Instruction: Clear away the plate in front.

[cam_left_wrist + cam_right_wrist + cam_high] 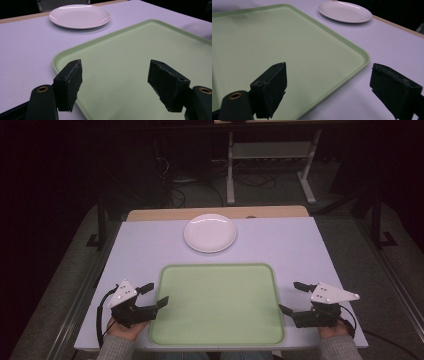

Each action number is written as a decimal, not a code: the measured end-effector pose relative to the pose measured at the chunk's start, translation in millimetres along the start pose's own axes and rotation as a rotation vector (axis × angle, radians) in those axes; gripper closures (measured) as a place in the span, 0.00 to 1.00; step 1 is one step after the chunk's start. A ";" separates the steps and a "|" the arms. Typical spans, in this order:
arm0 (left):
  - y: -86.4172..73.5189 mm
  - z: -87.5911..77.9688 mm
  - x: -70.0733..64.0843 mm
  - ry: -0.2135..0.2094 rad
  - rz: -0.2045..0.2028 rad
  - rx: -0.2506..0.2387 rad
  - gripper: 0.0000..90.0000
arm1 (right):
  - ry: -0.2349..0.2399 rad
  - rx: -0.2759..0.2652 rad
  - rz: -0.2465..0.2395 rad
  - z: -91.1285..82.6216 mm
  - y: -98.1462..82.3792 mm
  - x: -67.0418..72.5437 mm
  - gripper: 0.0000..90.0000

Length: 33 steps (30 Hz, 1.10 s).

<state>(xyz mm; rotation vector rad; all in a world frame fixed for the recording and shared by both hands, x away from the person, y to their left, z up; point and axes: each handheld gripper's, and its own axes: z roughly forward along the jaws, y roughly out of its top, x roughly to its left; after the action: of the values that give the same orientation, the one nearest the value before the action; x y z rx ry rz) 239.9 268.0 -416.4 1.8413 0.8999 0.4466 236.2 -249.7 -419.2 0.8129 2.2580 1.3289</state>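
Observation:
A pale green tray (218,270) lies bare at the near middle of the white table. A white plate (210,233) sits beyond it, toward the far edge. My left gripper (154,295) hovers at the tray's left rim (65,53), jaws wide apart with nothing between them. My right gripper (294,297) stands at the tray's right rim (362,53), open and bare too. From the left gripper view the plate (80,16) lies ahead to the upper left; from the right gripper view the plate (345,11) lies at the upper right.
The white table top (300,245) has a wooden strip (165,214) along its far edge. Behind the table stands a metal shelf frame (272,155) on a dark floor with cables. A person's sleeved forearms (117,347) enter from the bottom.

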 end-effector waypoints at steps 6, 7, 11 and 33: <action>-0.2 1.7 0.2 -0.012 -0.013 0.007 0.31 | 0.002 -0.004 0.005 -1.1 -1.4 -2.0 0.15; -0.2 1.7 0.2 -0.012 -0.013 0.007 0.31 | 0.002 -0.004 0.005 -1.1 -1.4 -2.0 0.15; 0.5 0.4 -0.3 -0.031 -0.035 -0.008 0.31 | -0.007 -0.005 0.013 -1.0 -1.6 -3.4 0.15; 28.3 4.9 -0.6 -0.055 -0.064 0.012 0.31 | -0.014 -0.005 0.000 -1.0 -1.8 -1.2 0.15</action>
<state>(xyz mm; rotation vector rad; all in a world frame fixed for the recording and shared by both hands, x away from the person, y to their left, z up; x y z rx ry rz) 253.5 258.1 -393.1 1.8213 0.9227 0.3502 236.0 -251.8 -420.3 0.8181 2.2431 1.3239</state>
